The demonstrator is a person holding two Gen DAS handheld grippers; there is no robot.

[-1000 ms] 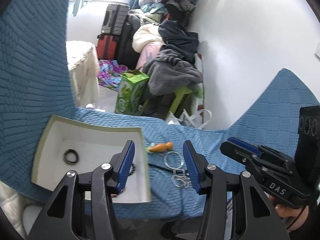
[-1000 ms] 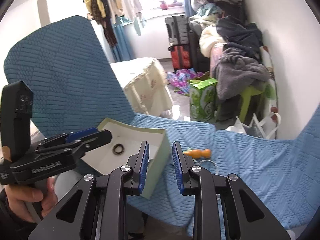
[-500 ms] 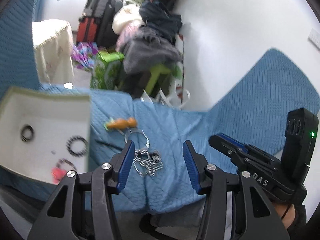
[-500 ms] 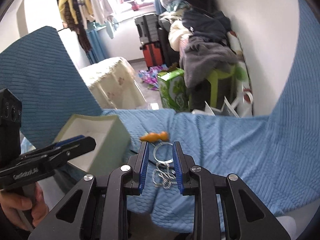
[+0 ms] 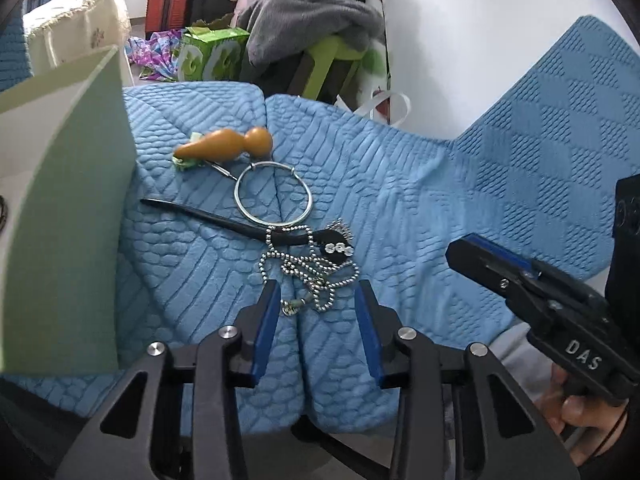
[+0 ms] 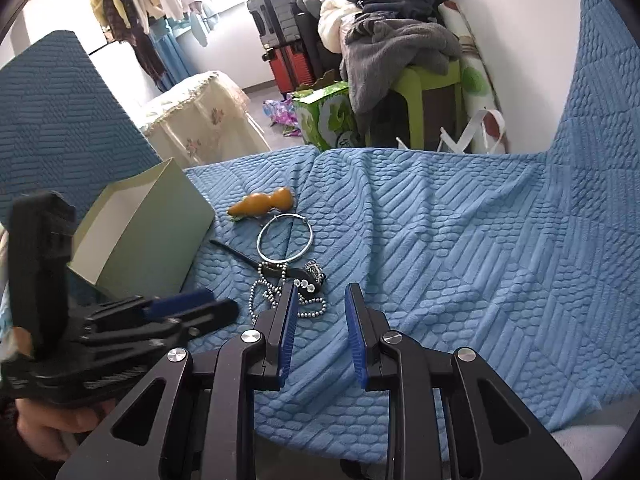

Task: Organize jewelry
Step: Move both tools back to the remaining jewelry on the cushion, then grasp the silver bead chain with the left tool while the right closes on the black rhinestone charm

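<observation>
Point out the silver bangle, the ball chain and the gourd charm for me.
silver bangle (image 5: 240, 208), left wrist view, on its left rim.
ball chain (image 5: 320, 270), left wrist view, middle of the tangle.
gourd charm (image 6: 256, 204), right wrist view, on its wider bulb.

- It was a lived-in home bedroom.
- Beyond the blue quilt stood suitcases, heaped clothes and hanging garments.

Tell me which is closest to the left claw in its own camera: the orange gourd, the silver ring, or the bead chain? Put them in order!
From the left claw, in its own view:
1. Bead chain: nearest, lying tangled on the blue blanket just ahead of the tips.
2. Silver ring: farther up the blanket, past the chain.
3. Orange gourd: farthest, up and left, beside the box.
</observation>
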